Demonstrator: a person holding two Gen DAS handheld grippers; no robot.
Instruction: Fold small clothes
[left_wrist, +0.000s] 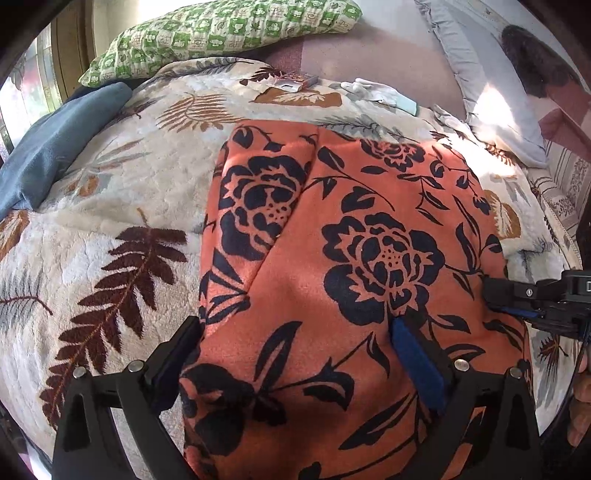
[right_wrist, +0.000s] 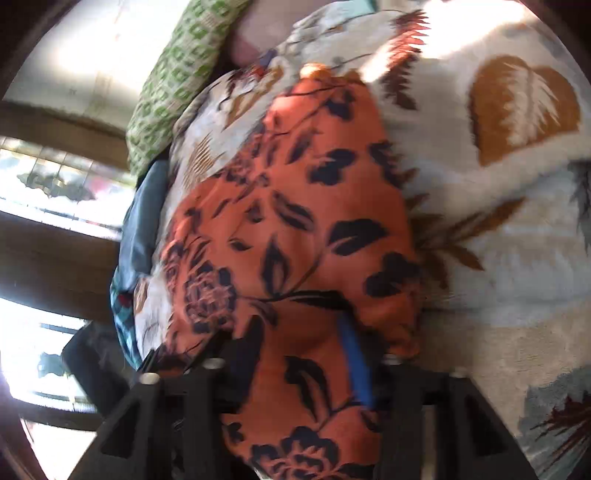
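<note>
Orange garment soft, limp; grab hem at 3 o'clock. Left gripper wide, empty; right gripper probably clamped on cloth.

Sharp and evenly lit in the left wrist view, with hard sunlight glaring on the grey pillow at upper right. Smeared by motion blur throughout the right wrist view, with the windows at left blown out to white. Heavy fisheye bending and dark corners in both.
</note>
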